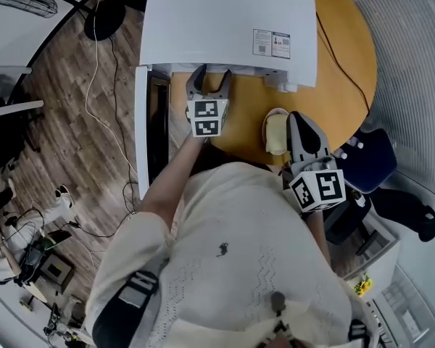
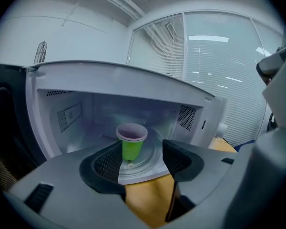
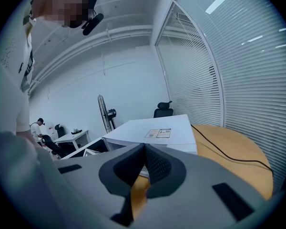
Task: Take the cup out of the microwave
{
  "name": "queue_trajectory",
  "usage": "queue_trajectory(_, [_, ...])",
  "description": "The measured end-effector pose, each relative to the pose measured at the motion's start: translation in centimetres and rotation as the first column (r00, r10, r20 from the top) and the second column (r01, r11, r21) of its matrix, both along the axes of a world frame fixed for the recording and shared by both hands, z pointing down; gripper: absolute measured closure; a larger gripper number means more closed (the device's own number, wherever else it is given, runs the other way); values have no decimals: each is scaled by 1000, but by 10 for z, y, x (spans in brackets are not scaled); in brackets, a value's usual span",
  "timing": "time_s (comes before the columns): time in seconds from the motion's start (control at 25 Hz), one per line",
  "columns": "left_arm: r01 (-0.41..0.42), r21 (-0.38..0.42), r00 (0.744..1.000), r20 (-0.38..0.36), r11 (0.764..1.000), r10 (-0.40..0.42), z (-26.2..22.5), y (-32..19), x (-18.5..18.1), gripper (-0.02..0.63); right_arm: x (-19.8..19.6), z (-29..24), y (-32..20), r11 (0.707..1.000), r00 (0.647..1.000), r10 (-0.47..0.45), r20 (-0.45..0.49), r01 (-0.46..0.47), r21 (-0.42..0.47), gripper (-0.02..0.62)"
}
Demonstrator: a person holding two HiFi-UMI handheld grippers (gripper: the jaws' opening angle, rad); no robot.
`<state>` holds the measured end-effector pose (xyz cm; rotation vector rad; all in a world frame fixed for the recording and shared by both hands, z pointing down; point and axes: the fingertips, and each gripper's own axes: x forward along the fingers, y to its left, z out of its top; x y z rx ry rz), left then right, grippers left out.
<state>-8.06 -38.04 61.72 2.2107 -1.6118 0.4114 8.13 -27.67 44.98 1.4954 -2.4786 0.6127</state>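
A green cup (image 2: 131, 145) with a pale rim stands upright on the glass turntable (image 2: 151, 160) inside the white microwave (image 1: 225, 20), whose door (image 1: 141, 129) hangs open to the left. In the head view the cup is hidden under the microwave's top. My left gripper (image 1: 211, 79) is at the mouth of the cavity with its jaws open; in the left gripper view the gripper (image 2: 142, 157) frames the cup, which is farther in and untouched. My right gripper (image 1: 299, 119) hovers over the table to the right, shut with nothing in it; its pads (image 3: 155, 163) meet.
The microwave sits on a round wooden table (image 1: 348, 56). A black cable (image 1: 342, 58) runs across it on the right. A pale cream object (image 1: 275, 133) lies beside the right gripper. A dark chair (image 1: 370, 158) stands at the table's right edge.
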Motion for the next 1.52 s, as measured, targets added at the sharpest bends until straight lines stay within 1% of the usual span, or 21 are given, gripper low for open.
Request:
queue_trajectory(0.12, [-2,-8,1000,4,1000,2,7,-12,-3,327,-3,3,-5,1000,1000,9,-2,-9,-5,586])
queue_trajectory(0.24, [4,-13,1000,-6,1000,-4,15,-25,-6,297,-4,6,-11,1000,1000,26,-3,-26,-12,586])
queue_trajectory(0.36, [9,-26,1000,6,1000,-9,23,-35,-10,291,-5,9,-14,999,999,45,-3,-45,-19,586])
queue_trajectory(0.48, [-3,-36,1000,20,999,4,29,-43,-10,287,-6,10,-19,998,998,56,-5,-56,-21,586])
queue_trajectory(0.76, [-16,-50,999,49,999,18,44,-60,-7,285,-8,16,-23,996,996,86,-9,-86,-33,586])
queue_trajectory(0.96, [-29,-39,996,83,999,32,53,-68,-2,285,-7,20,-23,993,994,109,-15,-110,-47,586])
queue_trajectory(1.52, [-13,-51,996,89,999,17,67,-84,-1,285,-6,26,-23,987,989,149,-24,-150,-61,586])
